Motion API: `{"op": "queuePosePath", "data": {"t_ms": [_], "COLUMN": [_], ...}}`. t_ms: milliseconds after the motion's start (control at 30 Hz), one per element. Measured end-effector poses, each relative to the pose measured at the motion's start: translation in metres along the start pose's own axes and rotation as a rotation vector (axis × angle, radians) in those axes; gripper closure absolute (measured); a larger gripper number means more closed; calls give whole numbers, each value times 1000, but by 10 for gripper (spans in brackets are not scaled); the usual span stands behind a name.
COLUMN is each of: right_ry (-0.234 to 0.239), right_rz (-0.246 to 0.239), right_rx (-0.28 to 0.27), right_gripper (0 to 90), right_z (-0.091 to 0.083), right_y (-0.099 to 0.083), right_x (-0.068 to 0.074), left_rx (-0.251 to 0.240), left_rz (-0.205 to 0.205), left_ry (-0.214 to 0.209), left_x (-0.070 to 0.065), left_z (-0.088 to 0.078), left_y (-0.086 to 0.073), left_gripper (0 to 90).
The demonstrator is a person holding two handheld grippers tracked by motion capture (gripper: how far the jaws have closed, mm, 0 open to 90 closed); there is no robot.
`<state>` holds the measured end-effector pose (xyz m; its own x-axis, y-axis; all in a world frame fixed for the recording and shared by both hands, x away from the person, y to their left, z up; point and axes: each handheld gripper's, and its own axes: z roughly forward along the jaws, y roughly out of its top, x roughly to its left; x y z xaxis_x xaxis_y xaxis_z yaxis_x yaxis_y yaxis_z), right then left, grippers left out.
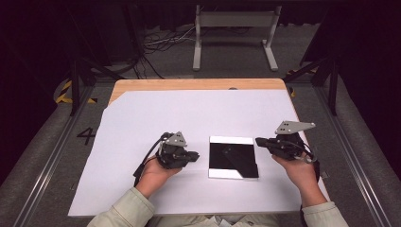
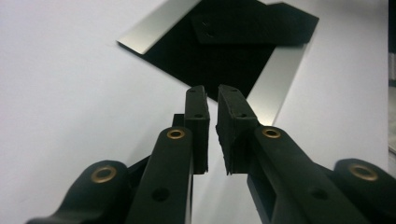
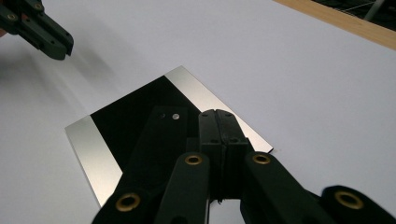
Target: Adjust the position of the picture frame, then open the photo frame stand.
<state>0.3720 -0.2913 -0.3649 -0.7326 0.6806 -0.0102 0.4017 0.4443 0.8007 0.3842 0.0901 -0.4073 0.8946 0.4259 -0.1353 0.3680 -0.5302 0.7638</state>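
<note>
Black plate with silver edges lies flat on the desk between both claws: left claw slightly apart, right claw together, both empty. Likely next: approach and grip it.

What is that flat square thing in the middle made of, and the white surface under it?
The square plate looks like polished metal or mirror: its side strips shine silver, its middle reflects black. A matte black piece, maybe foam or plastic, lies on it. The white sheet looks like matte paper or card, laid over a wooden tabletop with visible grain.

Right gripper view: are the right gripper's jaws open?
No. The right gripper has its two black pads pressed flat together with nothing between them, above the black square plate.
</note>
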Motion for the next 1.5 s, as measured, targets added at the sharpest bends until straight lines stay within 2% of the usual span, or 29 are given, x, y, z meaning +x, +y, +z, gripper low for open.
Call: {"op": "queuePosePath", "data": {"t_ms": [233,267,467,567,600,767,1067,1500], "right_ry": [3,4,7,11,24,26,32,54], "right_rz": [-5,-6,-16,-21,-18,-33,-61,-88], "right_rx": [-24,-24,-41,-49,-45,-31,-13,57], "right_gripper": [899,898,865,846,823,804,795,782], "right_z": [-8,-9,-12,-14,-13,-16,-24,-17], "right_y": [-5,-5,-7,-8,-9,-13,-21,-36], "right_x": [-2,-2,-2,-2,-1,2,11,23], "left_rx": [-103,-103,-175,-196,-202,-209,-212,-199], "left_rz": [-11,-11,4,0,15,32,25,13], "left_ry": [88,88,113,108,112,112,110,102], "left_x": [7,7,7,7,5,3,4,6], "left_z": [-21,-21,-28,-30,-31,-31,-31,-30], "left_y": [-11,-11,-12,-12,-12,-11,-11,-12], "left_gripper": [768,762,695,654,634,614,590,585]}}
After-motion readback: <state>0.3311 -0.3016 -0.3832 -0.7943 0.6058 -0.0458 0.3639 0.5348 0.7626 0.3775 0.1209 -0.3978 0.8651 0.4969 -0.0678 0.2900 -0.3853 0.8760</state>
